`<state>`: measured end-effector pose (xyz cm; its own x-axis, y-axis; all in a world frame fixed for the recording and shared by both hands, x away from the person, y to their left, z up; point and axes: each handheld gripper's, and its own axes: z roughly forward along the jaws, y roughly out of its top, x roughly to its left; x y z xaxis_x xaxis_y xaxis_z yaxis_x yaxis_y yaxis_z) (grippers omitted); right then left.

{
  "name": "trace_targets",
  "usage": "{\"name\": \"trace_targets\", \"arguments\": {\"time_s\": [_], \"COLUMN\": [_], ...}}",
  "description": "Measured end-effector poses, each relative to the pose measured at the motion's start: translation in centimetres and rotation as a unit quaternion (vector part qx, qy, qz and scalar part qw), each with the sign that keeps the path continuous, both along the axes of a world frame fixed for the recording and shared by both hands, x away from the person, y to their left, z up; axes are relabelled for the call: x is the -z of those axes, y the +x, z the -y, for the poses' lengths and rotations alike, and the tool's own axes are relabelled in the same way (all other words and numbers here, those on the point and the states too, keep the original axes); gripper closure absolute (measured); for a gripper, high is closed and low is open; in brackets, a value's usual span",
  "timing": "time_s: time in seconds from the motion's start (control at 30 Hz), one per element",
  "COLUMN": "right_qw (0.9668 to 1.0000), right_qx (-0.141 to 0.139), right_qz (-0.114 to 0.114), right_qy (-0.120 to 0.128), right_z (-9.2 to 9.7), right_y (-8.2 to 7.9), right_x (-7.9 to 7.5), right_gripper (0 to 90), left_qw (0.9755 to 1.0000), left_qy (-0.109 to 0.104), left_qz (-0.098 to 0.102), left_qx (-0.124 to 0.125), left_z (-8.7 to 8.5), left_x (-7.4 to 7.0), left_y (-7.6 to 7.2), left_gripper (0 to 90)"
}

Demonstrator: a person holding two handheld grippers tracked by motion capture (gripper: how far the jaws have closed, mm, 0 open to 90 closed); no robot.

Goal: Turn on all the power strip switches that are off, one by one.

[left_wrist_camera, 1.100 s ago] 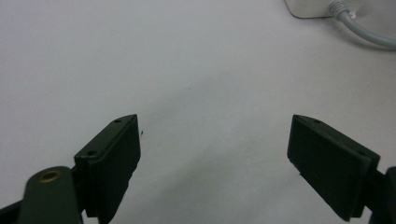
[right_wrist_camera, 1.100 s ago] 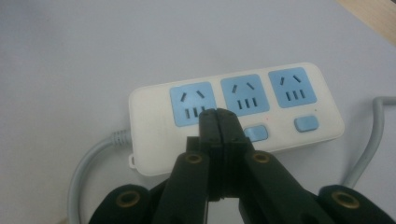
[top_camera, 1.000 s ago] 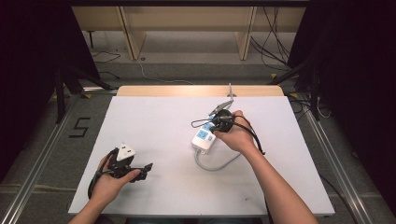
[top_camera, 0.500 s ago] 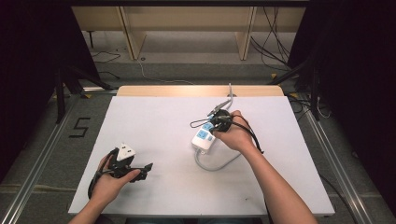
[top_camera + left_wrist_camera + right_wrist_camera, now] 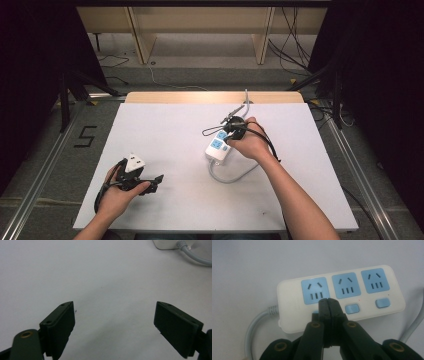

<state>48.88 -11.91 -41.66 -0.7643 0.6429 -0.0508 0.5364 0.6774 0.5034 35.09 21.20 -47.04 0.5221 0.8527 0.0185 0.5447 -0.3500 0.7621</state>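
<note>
White counter carries a power strip. Right tool closed, tips over its switch row; left tool spread wide, empty.

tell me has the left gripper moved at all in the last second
No. In the high view the left gripper sits at the same spot near the table's front-left corner as before, jaws wide apart over bare surface.
</note>
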Motion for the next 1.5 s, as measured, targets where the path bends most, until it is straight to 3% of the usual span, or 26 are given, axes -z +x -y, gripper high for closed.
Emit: {"name": "trace_targets", "arguments": {"time_s": [0.67, 1.5], "right_qw": [0.9995, 0.9991], "right_qx": [0.003, -0.002], "right_qz": [-0.026, -0.033], "right_qy": [-0.015, -0.028], "right_z": [-0.7, -1.4], "right_y": [0.7, 1.0], "right_x": [1.0, 1.6], "right_gripper": [90.0, 90.0], "left_qw": [1.0000, 1.0000], "left_qy": [0.000, 0.001], "left_qz": [0.000, -0.001], "left_qx": [0.000, 0.001], "left_z": [0.0, 0.0], "left_x": [0.0, 0.0], "left_y": [0.0, 0.0], "left_gripper": [17.1, 17.1]}}
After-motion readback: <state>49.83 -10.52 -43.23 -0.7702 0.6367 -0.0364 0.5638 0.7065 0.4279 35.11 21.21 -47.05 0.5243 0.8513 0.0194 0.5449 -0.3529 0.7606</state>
